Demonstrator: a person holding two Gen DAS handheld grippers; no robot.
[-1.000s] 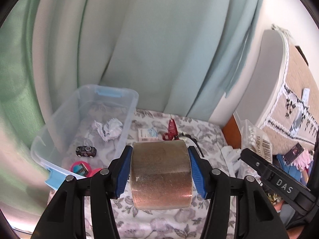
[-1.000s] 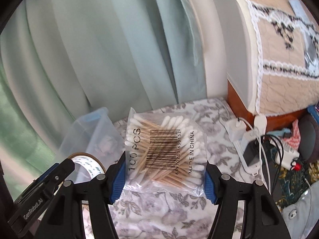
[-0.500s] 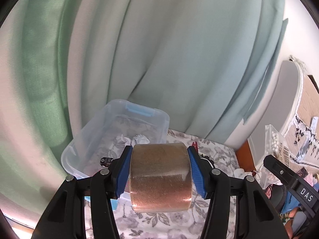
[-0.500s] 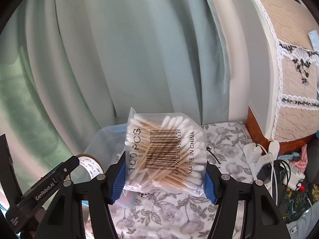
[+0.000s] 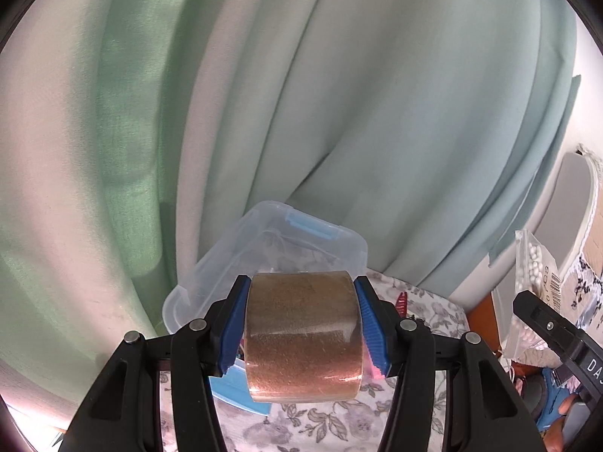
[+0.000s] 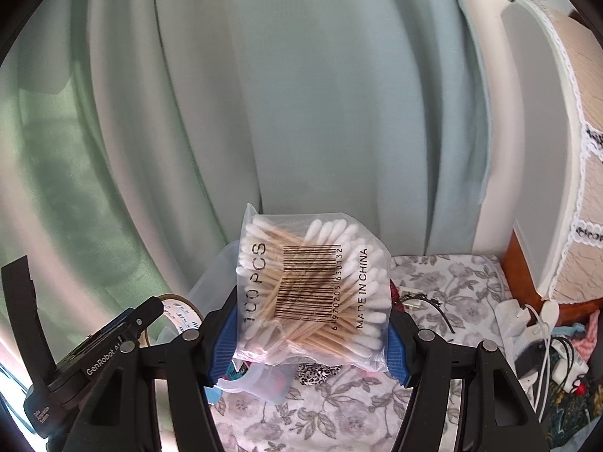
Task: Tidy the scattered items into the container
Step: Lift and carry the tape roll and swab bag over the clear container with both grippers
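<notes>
Curtain (image 5: 339, 113) behind, floral bed (image 6: 444, 282) with cables (image 6: 542, 339) at right; left gripper (image 5: 301, 324) clamped on tape (image 5: 301, 339), right gripper (image 6: 312, 324) clamped on swab bag (image 6: 312, 286), both above the bin (image 5: 264, 248)

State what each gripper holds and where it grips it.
The left gripper clamps a roll of brown tape across its two flat sides. The right gripper clamps a bag of cotton swabs by its lower side edges.
</notes>
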